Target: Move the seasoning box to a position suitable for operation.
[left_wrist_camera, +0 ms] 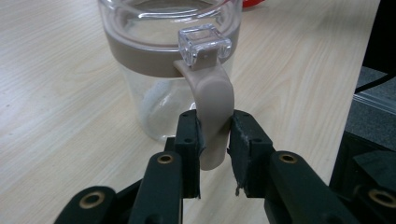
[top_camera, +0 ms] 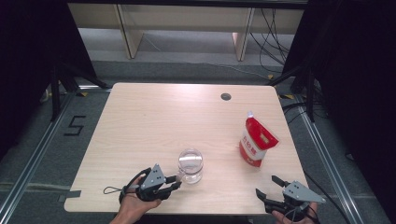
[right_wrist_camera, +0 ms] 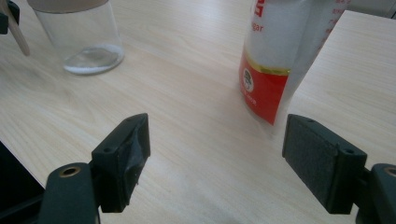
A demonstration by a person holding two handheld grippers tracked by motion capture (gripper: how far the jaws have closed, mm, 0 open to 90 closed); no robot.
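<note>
Left gripper (left_wrist_camera: 215, 135) near the table's front edge, pads hugging the jar's beige tab (left_wrist_camera: 212, 105), jar (top_camera: 190, 165) just beyond it, right gripper (right_wrist_camera: 217, 144) wide apart and holding nothing, red pouch (top_camera: 256, 140) upright far right, table (top_camera: 149, 121).

Jar (left_wrist_camera: 170, 70): rim cut off at top edge. Pouch (right_wrist_camera: 285, 51): top cropped, lettering mostly out of frame.

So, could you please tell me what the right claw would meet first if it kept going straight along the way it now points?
Most likely the red and white pouch: the right claw stands open, and the pouch stands ahead, a little to the right of the gap. Bare table lies between them; depth is hard to judge.
</note>
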